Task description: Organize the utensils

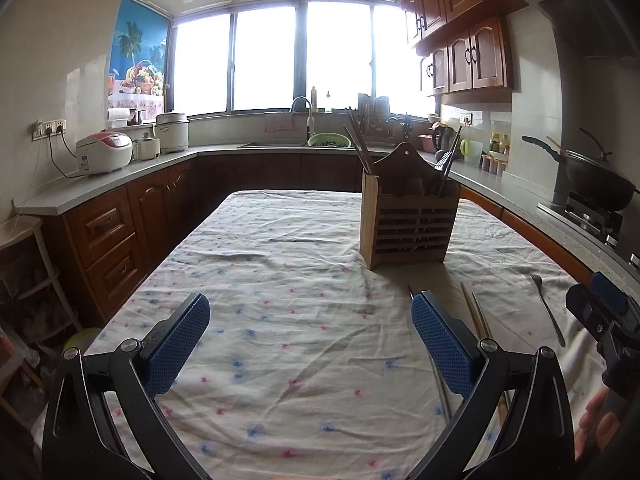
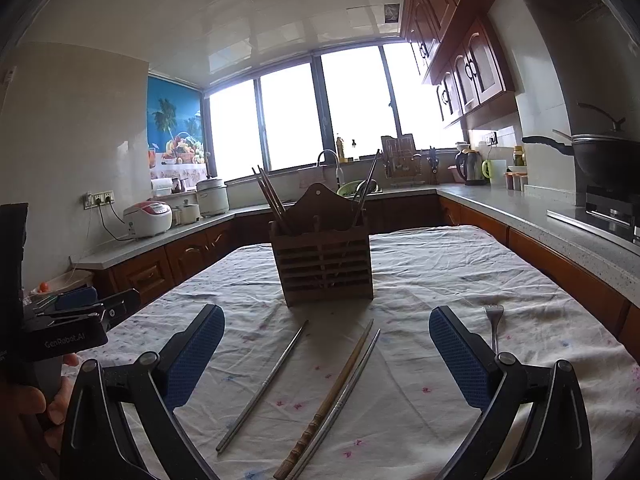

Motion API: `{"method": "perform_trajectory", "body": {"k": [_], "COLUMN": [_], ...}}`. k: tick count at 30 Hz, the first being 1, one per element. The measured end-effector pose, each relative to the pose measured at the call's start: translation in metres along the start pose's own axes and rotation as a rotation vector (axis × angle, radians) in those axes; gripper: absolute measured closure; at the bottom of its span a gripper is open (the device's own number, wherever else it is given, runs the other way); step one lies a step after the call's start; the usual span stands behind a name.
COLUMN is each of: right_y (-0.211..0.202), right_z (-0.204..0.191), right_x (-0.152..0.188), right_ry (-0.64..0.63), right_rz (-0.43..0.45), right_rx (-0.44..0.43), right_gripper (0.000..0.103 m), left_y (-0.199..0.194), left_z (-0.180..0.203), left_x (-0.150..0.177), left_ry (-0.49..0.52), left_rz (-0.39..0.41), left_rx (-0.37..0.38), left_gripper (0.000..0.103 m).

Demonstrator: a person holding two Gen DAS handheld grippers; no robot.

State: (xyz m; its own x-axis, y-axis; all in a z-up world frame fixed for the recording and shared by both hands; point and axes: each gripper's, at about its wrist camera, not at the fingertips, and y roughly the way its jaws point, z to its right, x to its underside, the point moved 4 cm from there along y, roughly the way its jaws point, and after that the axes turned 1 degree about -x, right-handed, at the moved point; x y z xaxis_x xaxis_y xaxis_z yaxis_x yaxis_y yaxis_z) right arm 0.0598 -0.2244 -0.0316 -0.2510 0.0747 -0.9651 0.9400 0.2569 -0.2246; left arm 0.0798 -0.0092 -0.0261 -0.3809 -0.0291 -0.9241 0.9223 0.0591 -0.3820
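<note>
The left gripper (image 1: 310, 338) is open over bare cloth on the surface (image 1: 280, 240). The wooden holder (image 2: 326, 258) stands in the middle. The right gripper (image 2: 326, 354) is open too, above a metal chopstick (image 2: 264, 386) and a bamboo and metal pair (image 2: 340, 396); a fork (image 2: 494, 320) lies further right. It should close on one stick near its middle.

Ahead of my left gripper (image 1: 310, 344) the tablecloth (image 1: 280, 280) lies bare. The wooden holder (image 2: 326, 258) blocks mid-table; before it, loose chopsticks (image 2: 340, 396) and a fork (image 2: 494, 322) lie, apparently flat.
</note>
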Motion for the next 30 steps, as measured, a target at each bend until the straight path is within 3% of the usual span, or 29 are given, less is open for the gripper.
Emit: {"method": "perform_trajectory", "body": {"k": [30], "right_y": [0.002], "right_z": [-0.005], "right_x": [0.003], "right_ry": [-0.011], "right_rz": [-0.027], "right_rx": [-0.002], "right_gripper": [0.000], "left_y": [-0.011], "left_z": [0.002], "left_x": [-0.005], "left_ry": [0.023], "left_rz": [0.012], "left_rx": [0.003], "left_gripper": [0.000]}}
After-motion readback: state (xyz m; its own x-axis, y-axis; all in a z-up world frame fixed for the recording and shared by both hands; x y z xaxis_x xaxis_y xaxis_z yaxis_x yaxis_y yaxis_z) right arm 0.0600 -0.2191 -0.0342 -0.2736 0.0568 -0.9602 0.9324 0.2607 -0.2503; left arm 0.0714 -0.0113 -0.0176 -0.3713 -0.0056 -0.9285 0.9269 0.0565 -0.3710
